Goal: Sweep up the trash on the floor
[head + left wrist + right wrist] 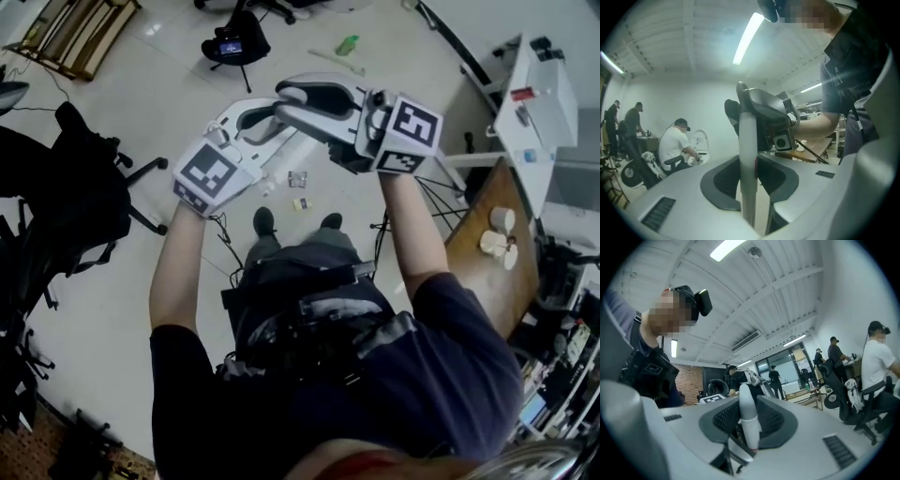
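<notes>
Both grippers are raised in front of the person, jaws pointing at each other. My left gripper [267, 120] [750, 168] is shut on a grey upright pole [746, 136] that stands between its dark pads. My right gripper [292, 98] [747, 420] is shut on a white round-tipped handle [746, 408]. What these handles belong to is hidden. On the pale floor below lie small wrappers [297, 178] [300, 203] just ahead of the person's shoes. Farther off lie a green bottle [347, 44] and a pale stick [333, 62].
A black office chair [75, 187] stands at the left and another [236, 42] beyond the trash. A wooden table [483, 272] with cups [497, 234] and a white cabinet [539, 103] are at the right. A seated person [677, 143] and standing people [876, 357] are nearby.
</notes>
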